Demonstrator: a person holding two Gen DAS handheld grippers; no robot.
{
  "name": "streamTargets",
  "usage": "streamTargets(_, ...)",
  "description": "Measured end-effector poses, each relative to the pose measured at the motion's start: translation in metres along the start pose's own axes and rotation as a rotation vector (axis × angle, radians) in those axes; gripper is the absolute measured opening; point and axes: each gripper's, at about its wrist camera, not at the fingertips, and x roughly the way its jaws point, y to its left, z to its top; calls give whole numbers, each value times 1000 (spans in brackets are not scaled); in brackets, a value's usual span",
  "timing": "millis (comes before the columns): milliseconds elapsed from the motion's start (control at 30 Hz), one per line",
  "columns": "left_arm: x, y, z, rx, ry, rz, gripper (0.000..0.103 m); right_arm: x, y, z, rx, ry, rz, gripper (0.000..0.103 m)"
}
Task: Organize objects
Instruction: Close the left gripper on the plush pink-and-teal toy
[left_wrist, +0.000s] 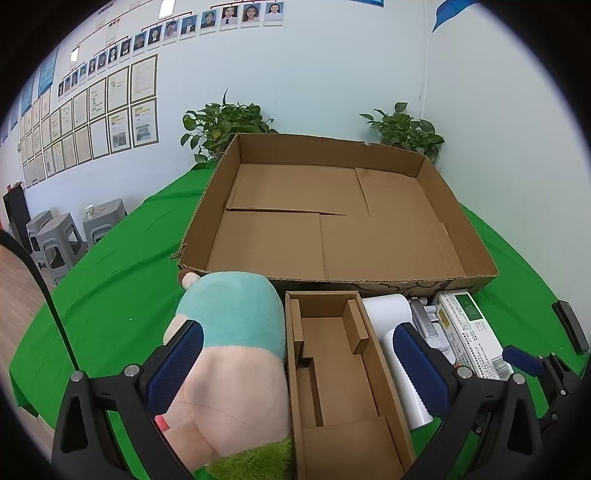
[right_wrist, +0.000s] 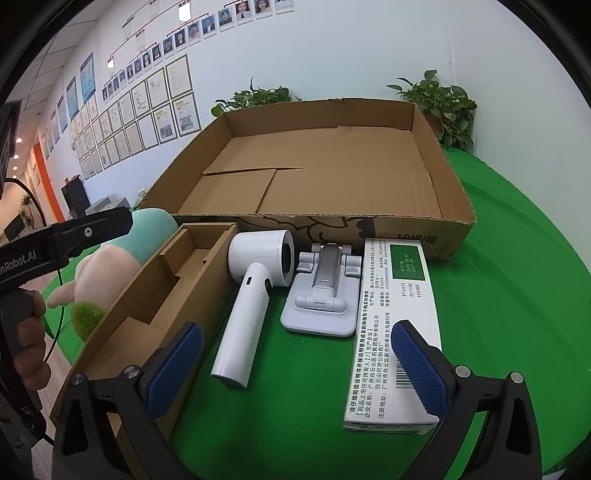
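Observation:
A big shallow cardboard tray (left_wrist: 476, 254) (right_wrist: 454, 192) stands empty at the back of the green table. Before it lie, left to right, a plush toy (left_wrist: 236, 354) (right_wrist: 110, 258), a small open cardboard box with inserts (left_wrist: 373, 354) (right_wrist: 110, 354), a white hair dryer (left_wrist: 388, 314) (right_wrist: 251, 295), a grey folding stand (left_wrist: 424, 317) (right_wrist: 321, 310) and a white medicine carton (left_wrist: 476, 332) (right_wrist: 395, 332). My left gripper (left_wrist: 295, 369) is open, straddling the plush and the small box, holding nothing. My right gripper (right_wrist: 295, 365) is open above the cloth between dryer and carton.
Two potted plants (left_wrist: 225, 125) (left_wrist: 406, 133) stand behind the tray against a wall of framed papers. Grey stools (left_wrist: 62, 236) sit left of the table. The right gripper's tip (left_wrist: 524, 360) shows at the left view's right edge; a hand (right_wrist: 29, 332) holds the left gripper.

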Motion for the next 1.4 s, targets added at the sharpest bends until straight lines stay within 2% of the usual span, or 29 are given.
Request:
streamTargets(333, 8, 5, -4, 0, 37, 7, 102, 7, 5, 2, -22, 10, -12, 103)
streamTargets(467, 13, 7, -5, -1, 66, 41, 102, 9, 5, 3, -20, 18, -19, 103)
streamTargets(833, 18, 21, -9, -57, 113, 66, 102, 16, 12, 2, -35, 33, -5, 103)
streamTargets(1400, 20, 20, -10, -30, 108, 40, 102, 22, 15, 2, -34, 43, -16, 103)
